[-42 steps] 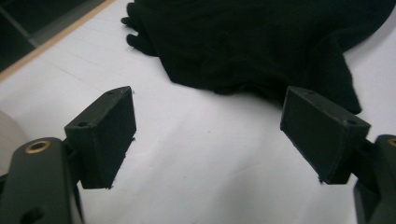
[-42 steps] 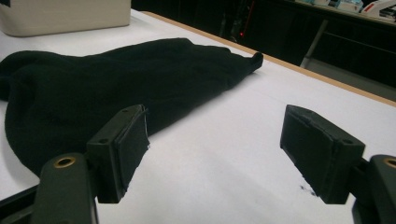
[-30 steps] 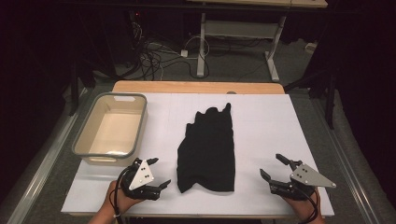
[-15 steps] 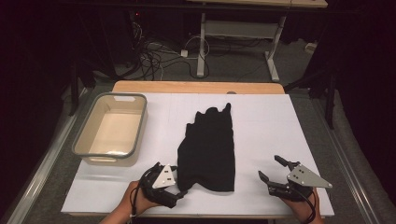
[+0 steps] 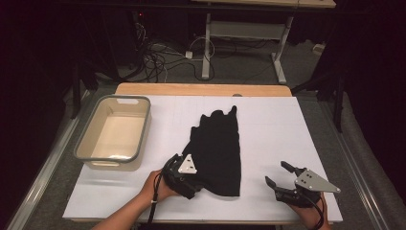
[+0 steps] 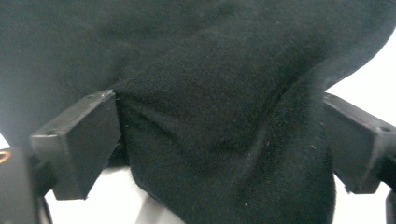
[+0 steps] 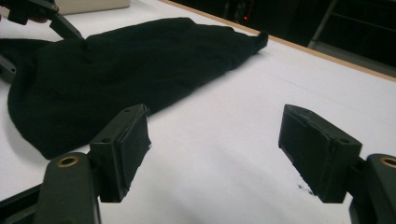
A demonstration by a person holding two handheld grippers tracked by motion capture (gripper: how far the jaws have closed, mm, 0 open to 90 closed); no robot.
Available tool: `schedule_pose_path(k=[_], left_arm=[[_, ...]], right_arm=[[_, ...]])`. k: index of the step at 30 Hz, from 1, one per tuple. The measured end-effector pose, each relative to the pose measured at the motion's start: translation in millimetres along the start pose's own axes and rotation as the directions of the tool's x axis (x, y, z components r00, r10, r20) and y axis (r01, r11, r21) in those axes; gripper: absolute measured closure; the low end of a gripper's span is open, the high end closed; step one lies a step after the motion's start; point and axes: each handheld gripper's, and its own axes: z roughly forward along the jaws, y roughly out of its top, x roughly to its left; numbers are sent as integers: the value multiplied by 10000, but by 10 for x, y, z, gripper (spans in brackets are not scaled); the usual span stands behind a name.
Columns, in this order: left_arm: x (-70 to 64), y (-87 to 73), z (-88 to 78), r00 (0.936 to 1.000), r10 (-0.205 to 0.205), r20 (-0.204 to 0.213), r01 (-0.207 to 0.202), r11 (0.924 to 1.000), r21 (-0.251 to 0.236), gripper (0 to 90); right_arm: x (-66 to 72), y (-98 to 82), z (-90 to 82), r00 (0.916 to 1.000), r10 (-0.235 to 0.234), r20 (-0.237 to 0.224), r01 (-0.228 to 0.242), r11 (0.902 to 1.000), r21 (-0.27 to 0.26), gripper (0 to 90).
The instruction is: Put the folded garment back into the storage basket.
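Fingers of your left gripper stand wide apart with the near left corner of the black knitted cloth bunched between them; no pinch is made, so it has hold of nothing yet. Fingers of your right gripper are likewise spread wide and empty, hovering over bare white tabletop just right of the cloth's near edge. Cloth lies flat mid-tabletop, long axis running away from you. Grey-rimmed cream plastic tub sits empty at the left, apart from the cloth.

Risk, in my judgement: closing on so thick a fold may catch one layer only, and the fabric could slip free when lifted. With one corner held, the rest would drag and rumple.
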Motion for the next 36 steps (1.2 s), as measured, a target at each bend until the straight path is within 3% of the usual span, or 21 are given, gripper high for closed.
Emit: schedule_pose_path(k=[3, 4, 9, 10, 16, 29, 36], left_arm=[[65, 26, -1, 9999, 83, 104, -83, 9999, 63, 135], [105, 45, -29, 9993, 346, 143, -350, 9990, 272, 240], [84, 20, -59, 9998, 213, 35, -214, 9996, 199, 426], [61, 10, -65, 9998, 126, 150, -128, 9998, 166, 544], [28, -7, -69, 9998, 161, 71, -161, 9999, 38, 664], [-31, -24, -69, 9973, 680, -290, -681, 9977, -23, 722], [-14, -73, -65, 9986, 505, -183, -511, 9980, -363, 721]], right_arm=[[-12, -10, 0, 10000, 76, 16, -76, 10000, 26, 252], [-10, -12, -3, 10000, -17, -44, 17, 10000, 54, 254], [-6, -12, -7, 9997, 42, -243, -43, 10000, -8, 257], [3, -9, -10, 9996, -33, -263, 33, 10000, -18, 258], [27, -1, -15, 9994, -242, -260, 242, 9997, -9, 262], [-35, -14, -37, 10000, -66, 35, 66, 10000, 46, 269], [-113, 22, 9, 9997, 85, 232, -86, 9999, 68, 257]])
